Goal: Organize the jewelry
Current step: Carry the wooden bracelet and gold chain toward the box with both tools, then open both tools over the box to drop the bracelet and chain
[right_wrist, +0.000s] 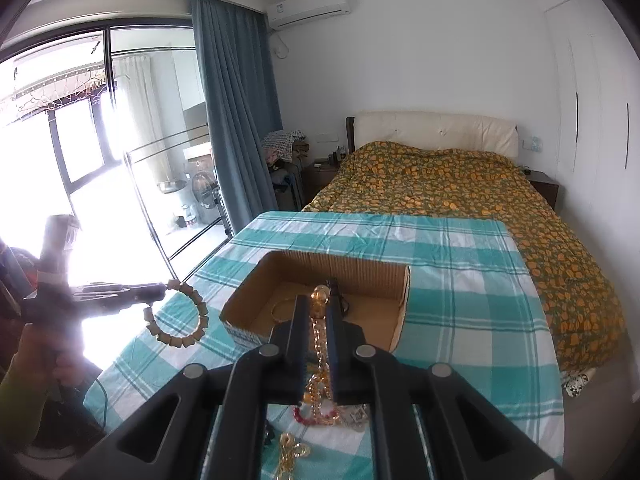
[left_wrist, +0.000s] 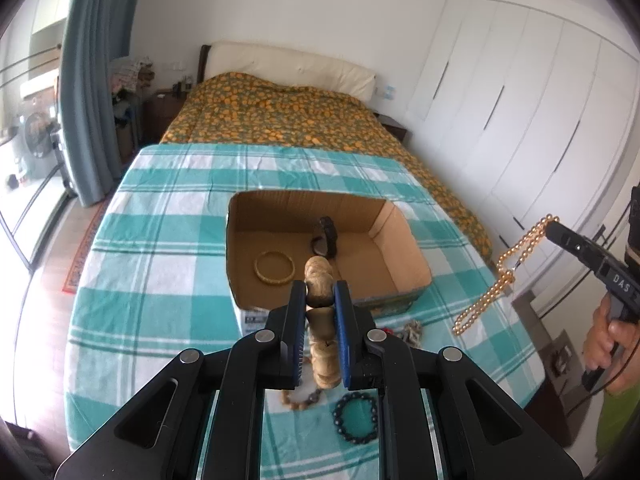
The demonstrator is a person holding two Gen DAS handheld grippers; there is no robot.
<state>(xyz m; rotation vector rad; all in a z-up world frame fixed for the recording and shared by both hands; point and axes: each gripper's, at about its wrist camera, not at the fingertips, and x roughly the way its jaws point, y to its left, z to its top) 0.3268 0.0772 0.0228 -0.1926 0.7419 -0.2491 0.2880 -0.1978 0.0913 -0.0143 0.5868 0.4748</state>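
In the left wrist view my left gripper (left_wrist: 320, 286) is shut on a chunky beige bead bracelet (left_wrist: 320, 276), held above the near edge of an open cardboard box (left_wrist: 404, 240). Inside the box lie a yellow bangle (left_wrist: 274, 267) and a dark bracelet (left_wrist: 326, 236). At the right, my right gripper (left_wrist: 554, 226) dangles a golden bead necklace (left_wrist: 500, 276) off the table's side. In the right wrist view the right gripper (right_wrist: 317, 302) is shut on that necklace (right_wrist: 320, 332), with the box (right_wrist: 340, 268) ahead. The left gripper (right_wrist: 162, 290) carries the beige bracelet (right_wrist: 180, 316) at the left.
On the teal checked tablecloth (left_wrist: 160, 240) near me lie a black bead bracelet (left_wrist: 356, 418), a brown bead string (left_wrist: 298, 400), a red bracelet (right_wrist: 308, 416) and a gold chain (right_wrist: 292, 452). A bed with an orange-patterned cover (left_wrist: 280, 112) stands behind the table.
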